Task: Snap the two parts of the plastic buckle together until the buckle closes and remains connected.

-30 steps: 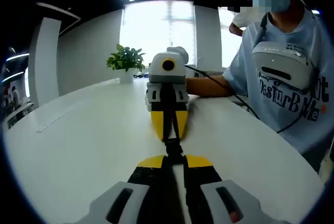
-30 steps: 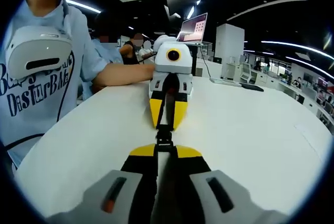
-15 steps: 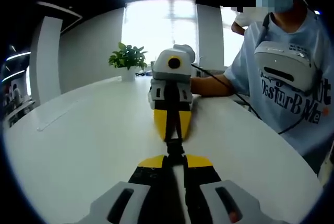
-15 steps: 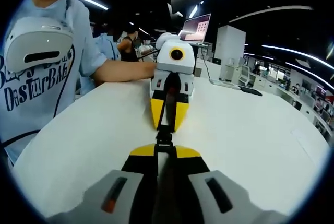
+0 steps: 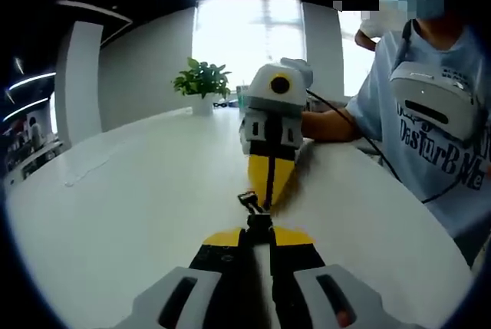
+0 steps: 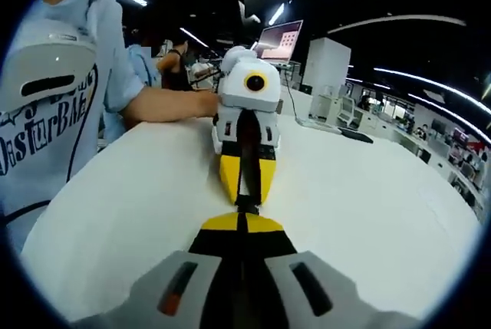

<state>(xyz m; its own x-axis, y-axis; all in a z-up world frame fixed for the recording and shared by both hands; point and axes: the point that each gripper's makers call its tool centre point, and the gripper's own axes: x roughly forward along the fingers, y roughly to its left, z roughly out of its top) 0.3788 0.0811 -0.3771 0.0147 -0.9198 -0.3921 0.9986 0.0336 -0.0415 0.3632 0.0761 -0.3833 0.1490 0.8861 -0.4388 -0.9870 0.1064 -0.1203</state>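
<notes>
In the left gripper view my left gripper [image 5: 257,231] is shut on a black buckle half [image 5: 258,218]. The half's small front end [image 5: 247,199] pokes out just left of the right gripper's yellow tips [image 5: 270,194]. In the right gripper view my right gripper [image 6: 242,219] is shut on black strap and buckle plastic [image 6: 245,205]. The left gripper [image 6: 244,193] faces it tip to tip, almost touching. Both grippers hover low over the white table [image 5: 130,214]. Whether the two halves are locked together is hidden between the tips.
A person in a light blue T-shirt [image 5: 430,137] with a white device on the chest stands at the table's edge, forearm [image 6: 165,103] resting on it. A potted plant [image 5: 202,83] stands at the far end. An open laptop [image 6: 280,40] sits behind the table.
The two grippers have closed the gap between them, so the buckle span is shorter. In the left gripper view the right gripper now sits off to the right, no longer in line.
</notes>
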